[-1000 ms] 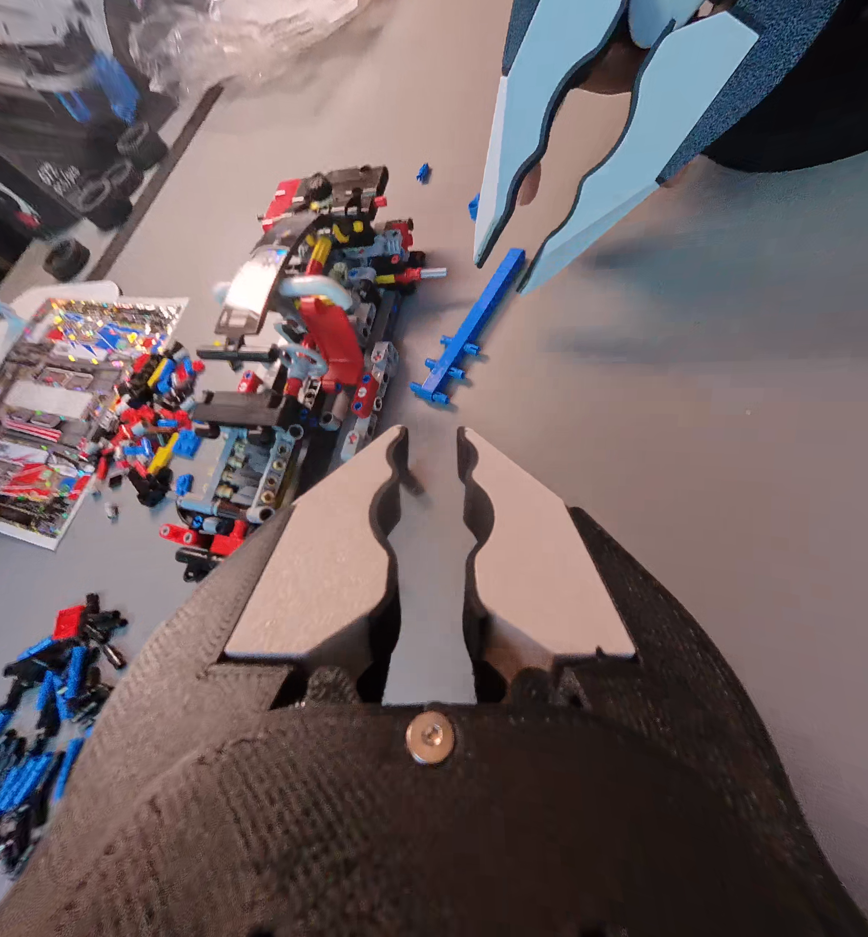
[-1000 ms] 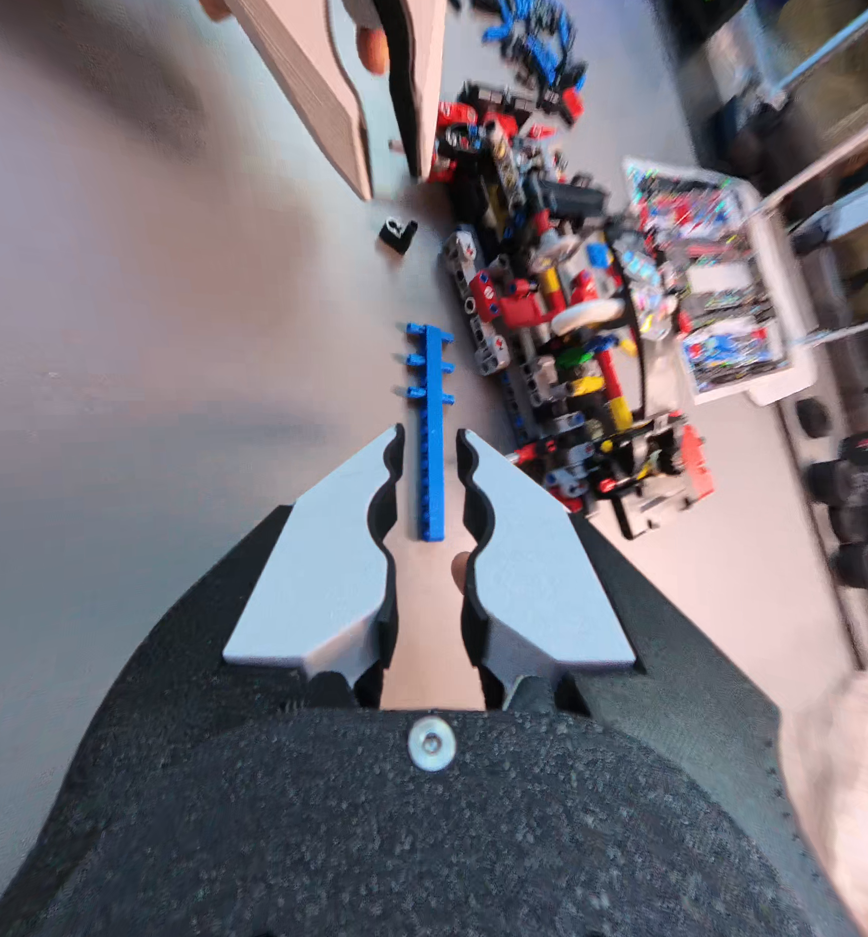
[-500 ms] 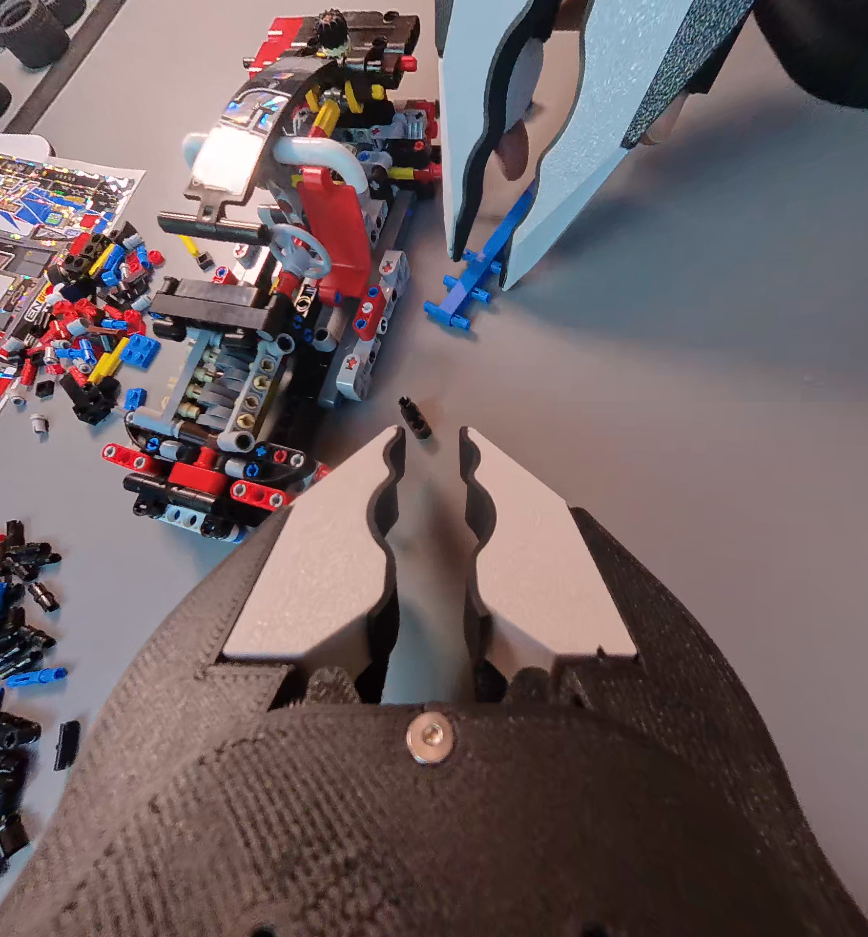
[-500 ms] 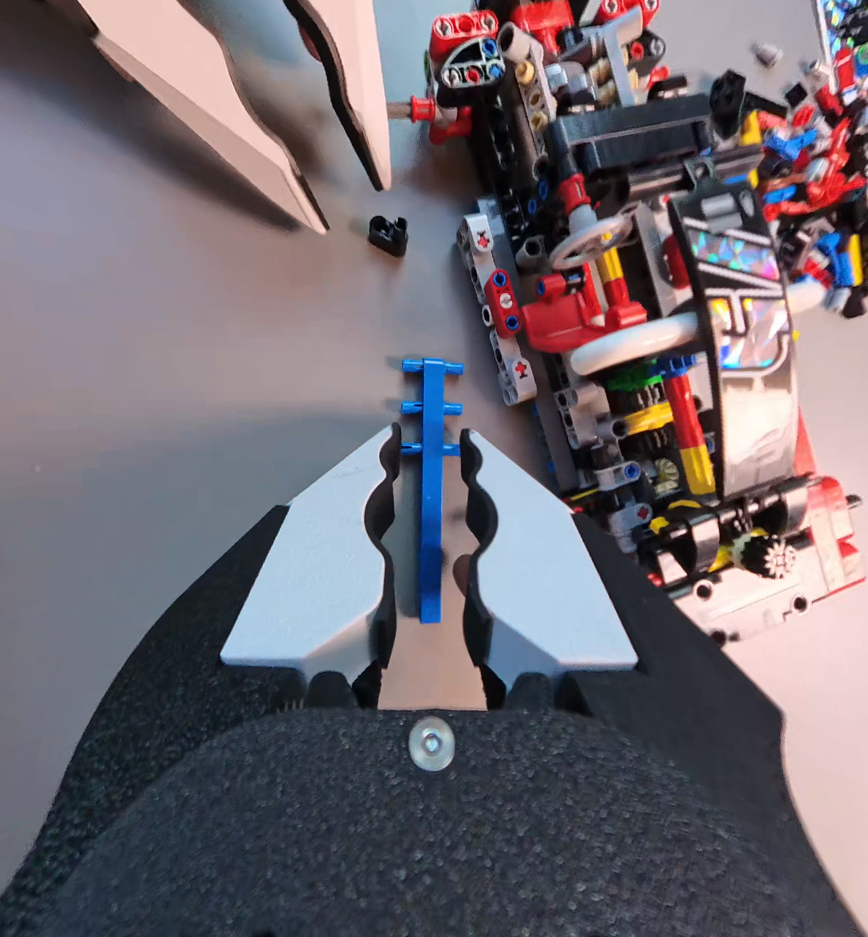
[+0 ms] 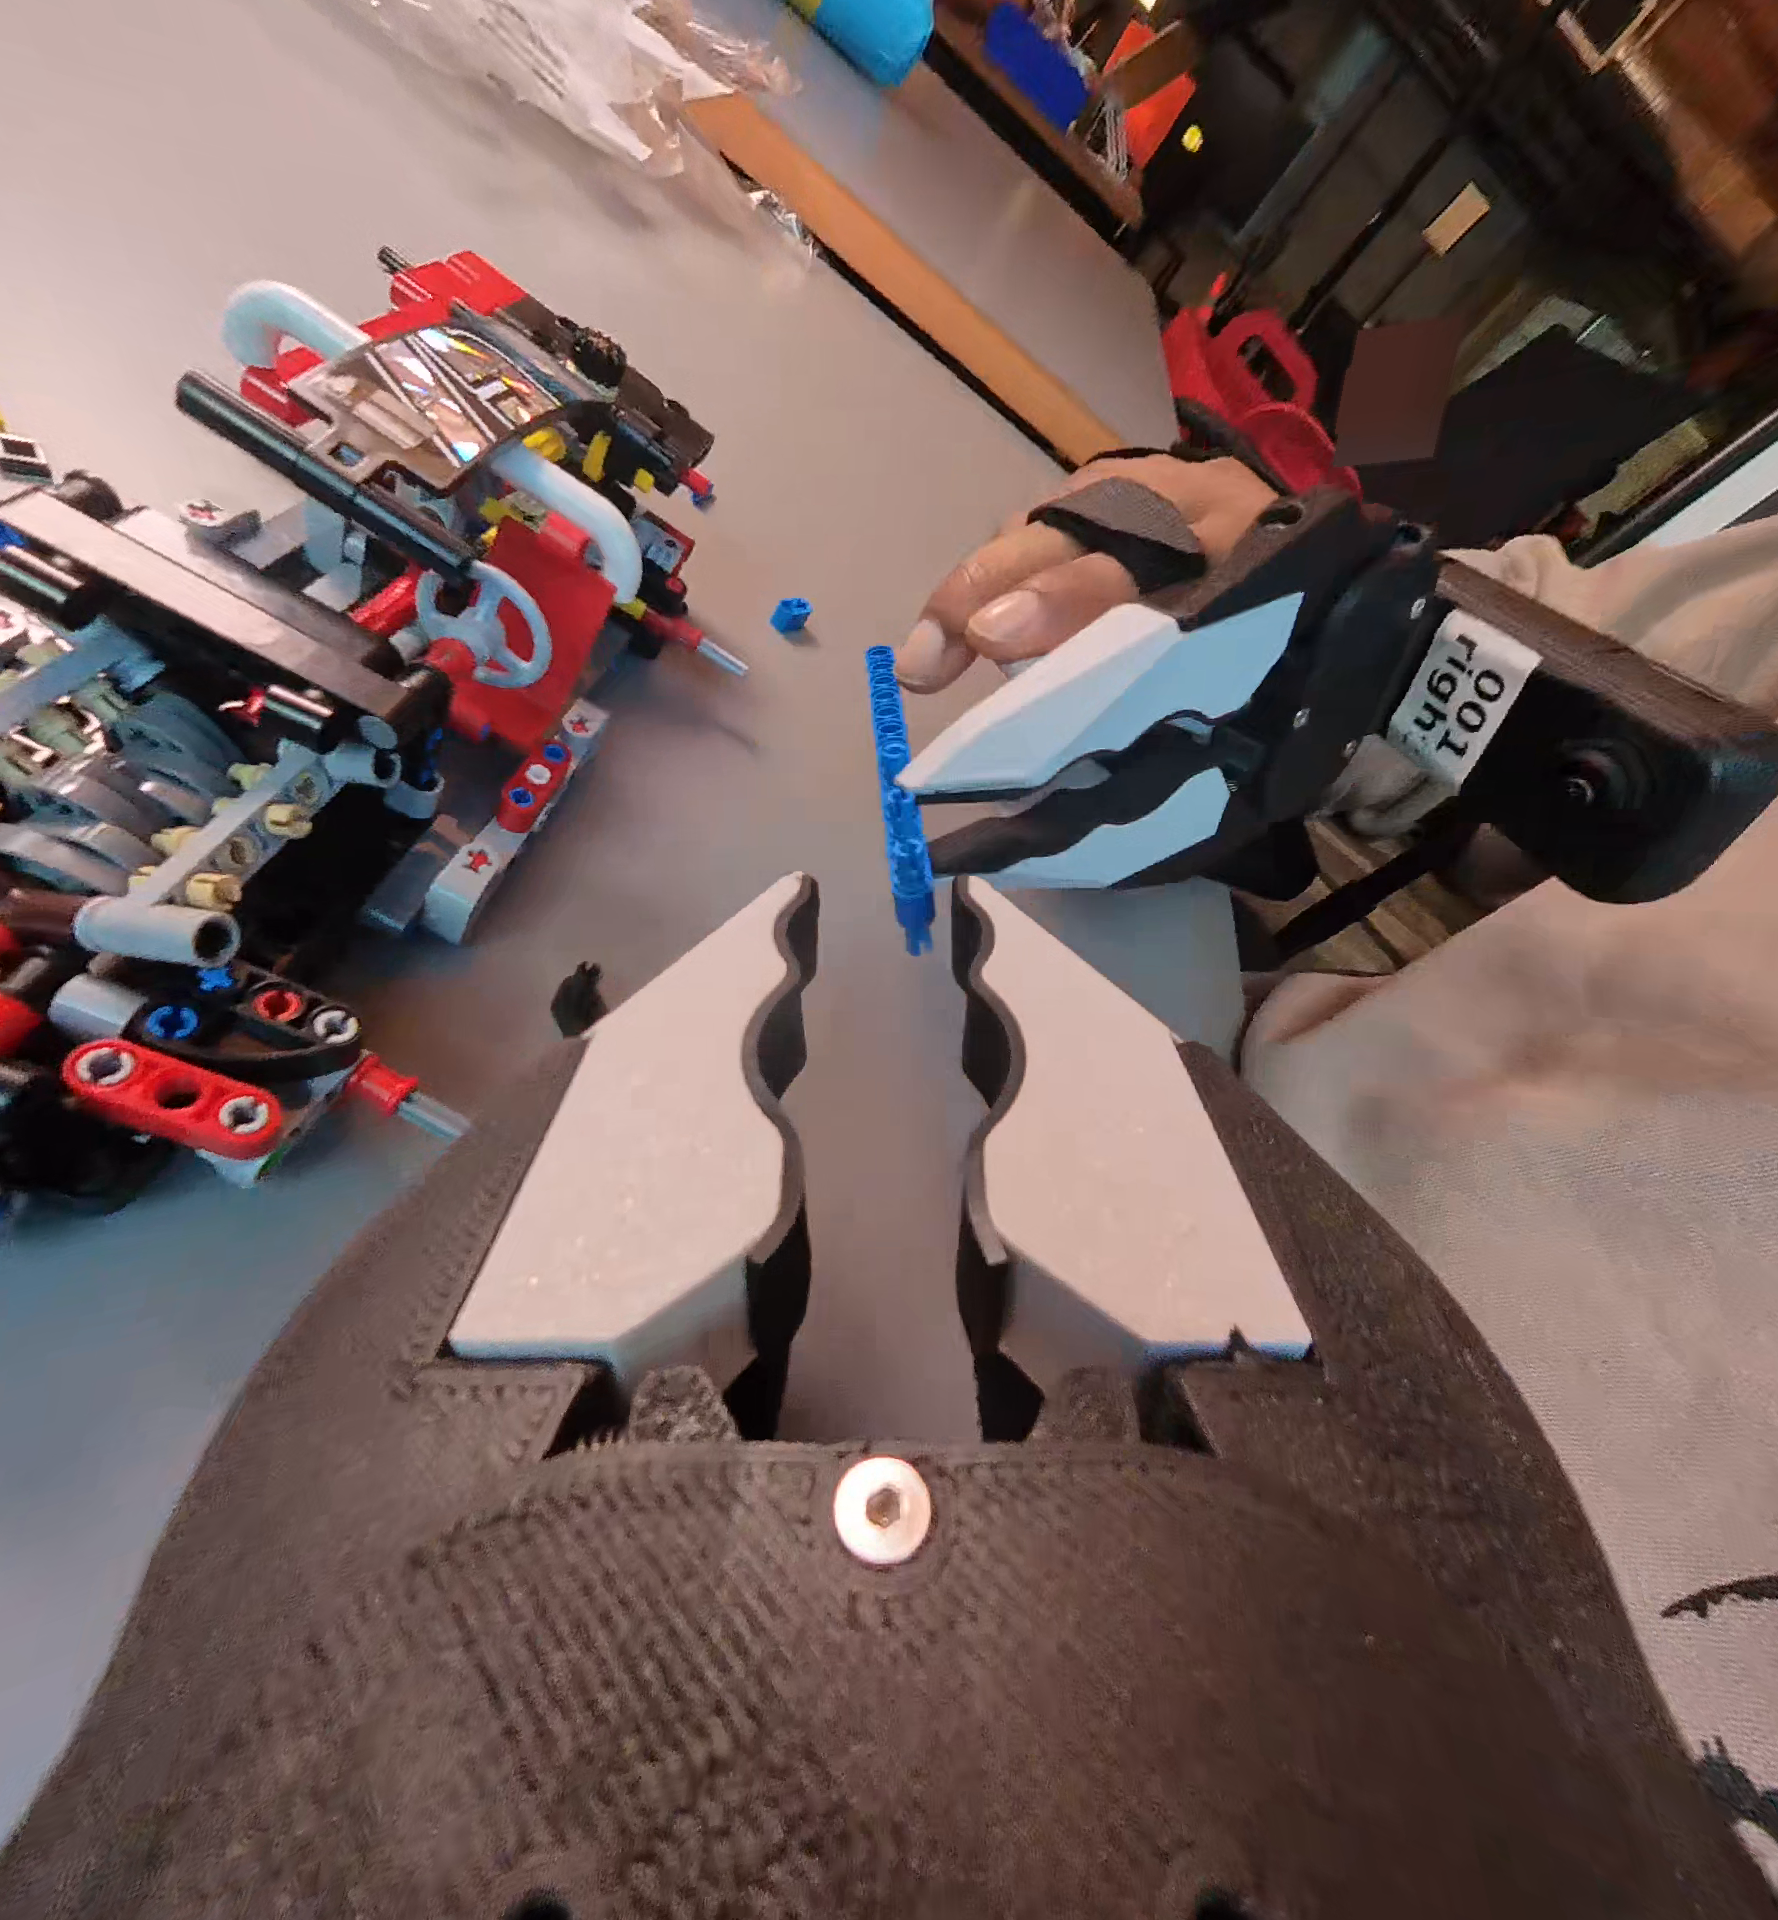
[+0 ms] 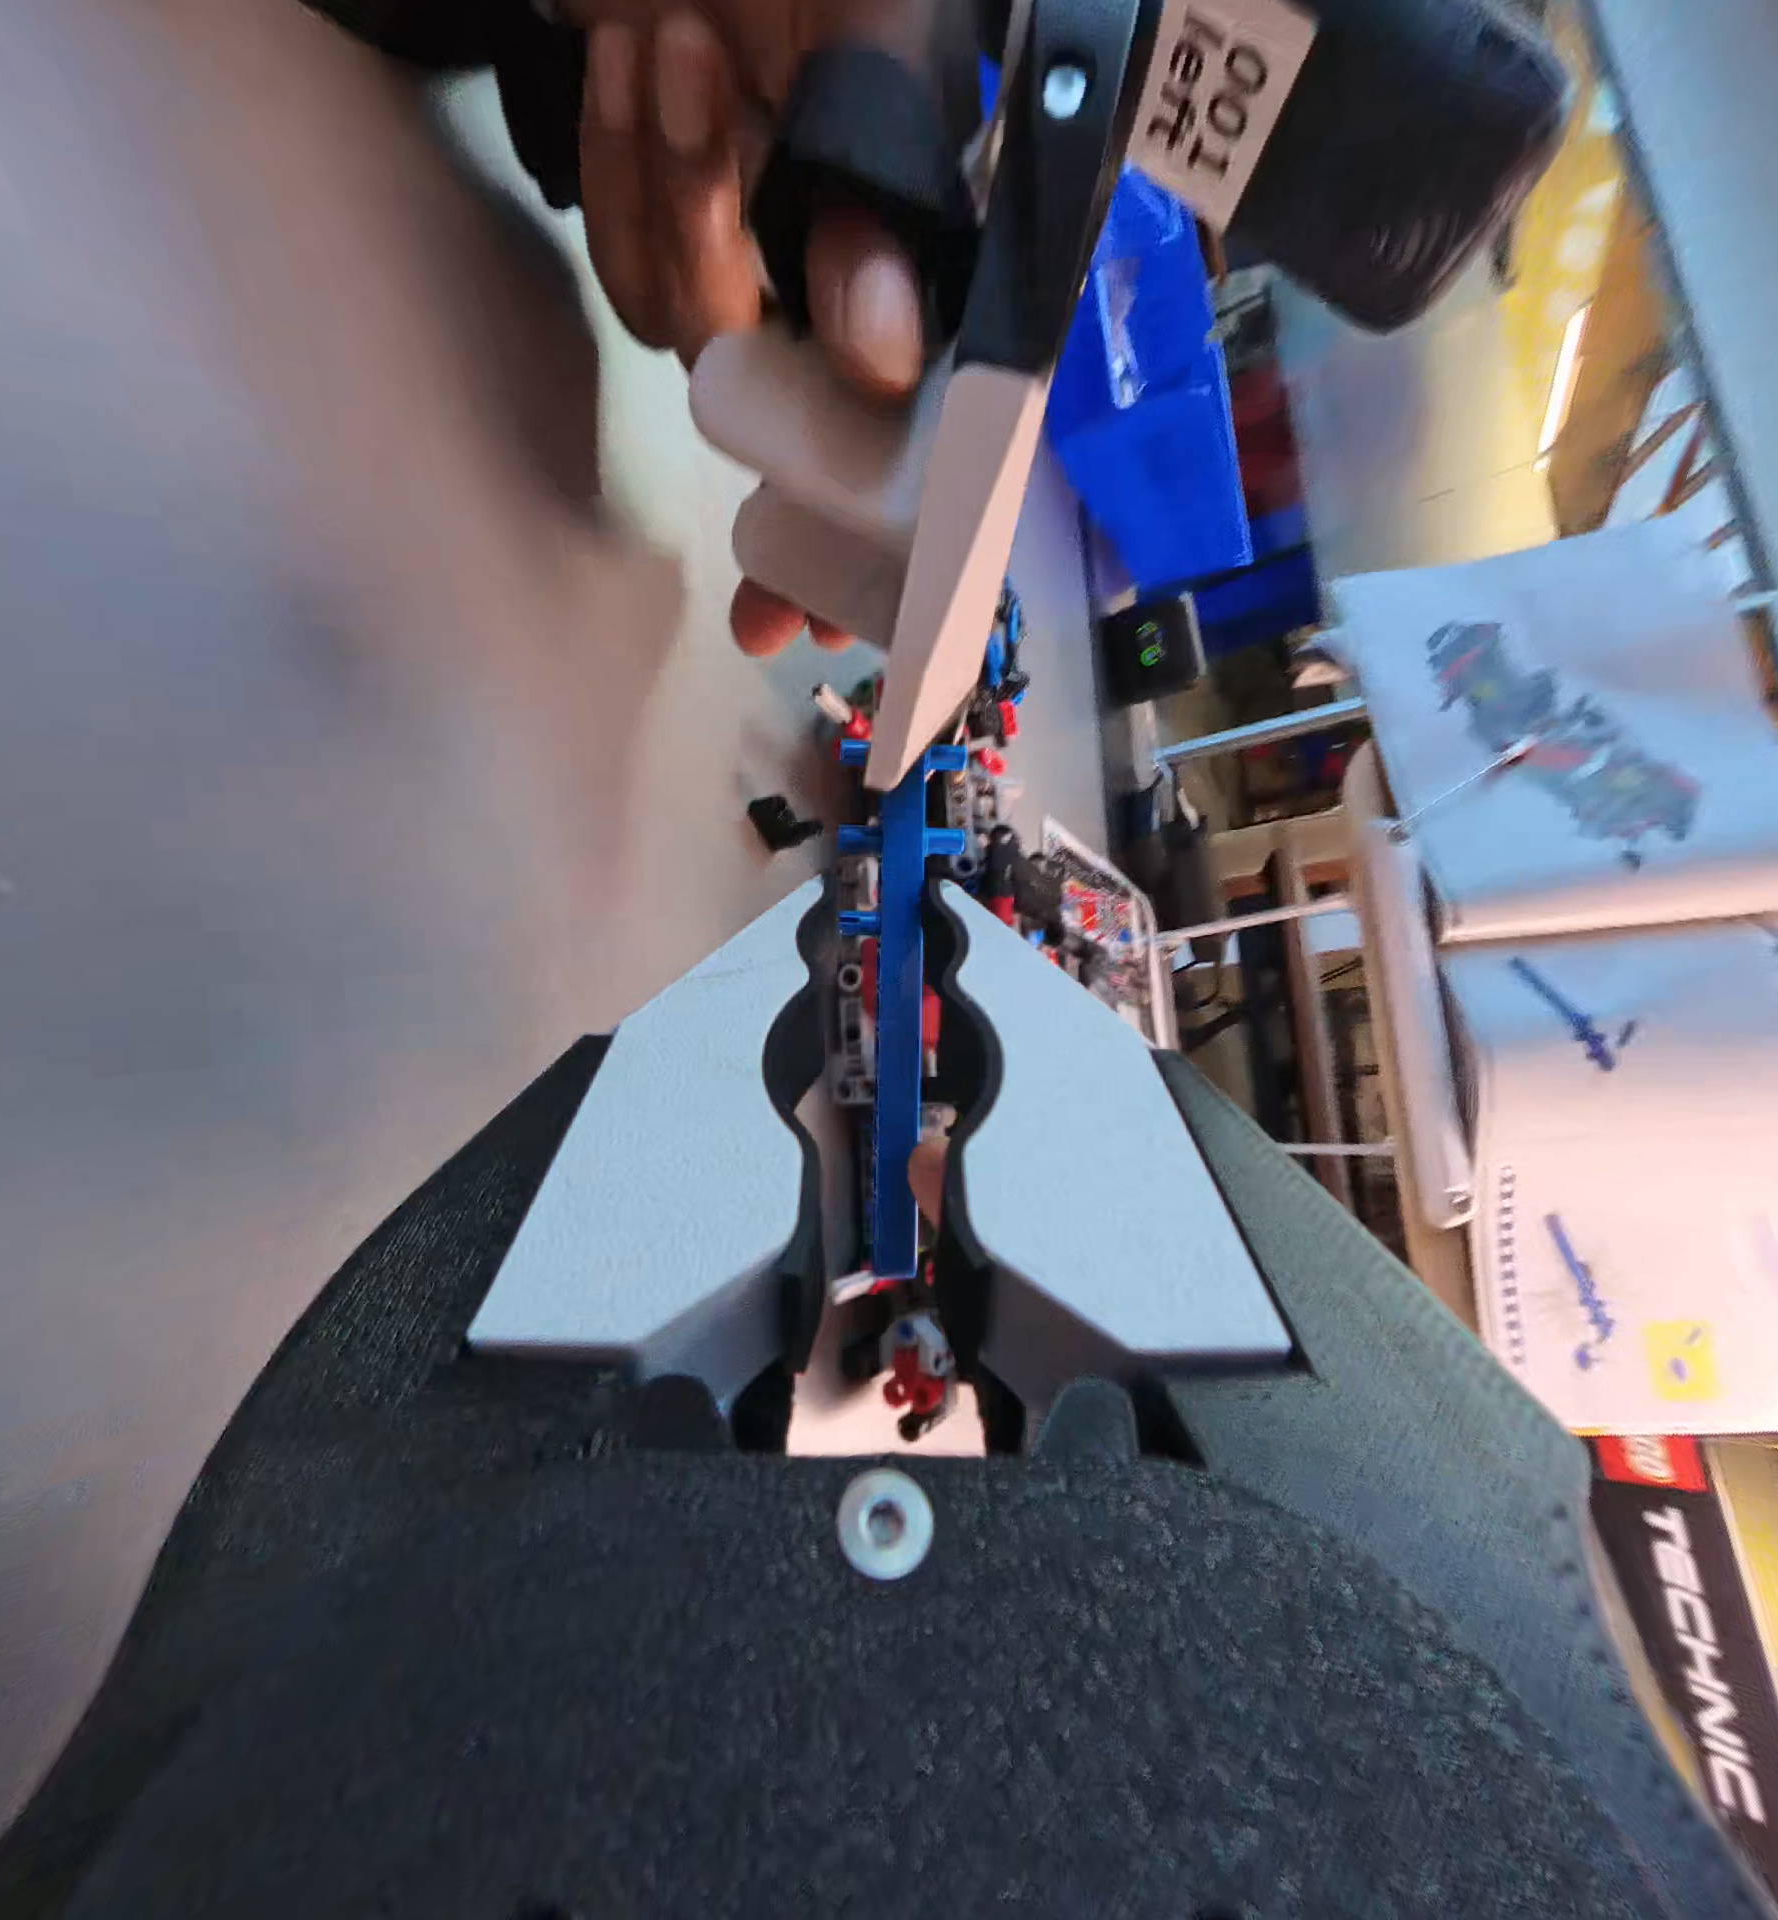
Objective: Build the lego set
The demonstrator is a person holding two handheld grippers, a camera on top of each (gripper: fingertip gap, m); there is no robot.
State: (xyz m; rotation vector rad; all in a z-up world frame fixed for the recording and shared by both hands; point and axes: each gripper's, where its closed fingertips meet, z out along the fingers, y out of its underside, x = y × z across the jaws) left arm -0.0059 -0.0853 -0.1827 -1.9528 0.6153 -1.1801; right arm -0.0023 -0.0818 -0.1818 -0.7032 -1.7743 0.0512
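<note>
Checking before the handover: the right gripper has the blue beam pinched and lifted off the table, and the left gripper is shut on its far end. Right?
Not quite. The left gripper is open and empty in the left wrist view. The right gripper does hold the blue beam above the table.

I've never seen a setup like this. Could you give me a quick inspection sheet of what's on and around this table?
Surface: grey table, wooden edge strip.
Job's things: part-built lego car, red, black and grey; long blue beam with side pins, lifted off the table.
Clutter: small black piece, small blue piece, crumpled clear plastic bags.
Grippers: right gripper shut on the blue beam, a hand behind it; left gripper open, empty, its tips close to the beam's lower end.
Cables: nothing seen.
Surroundings: open instruction booklet, set box, blue bin, shelving, all blurred.
</note>
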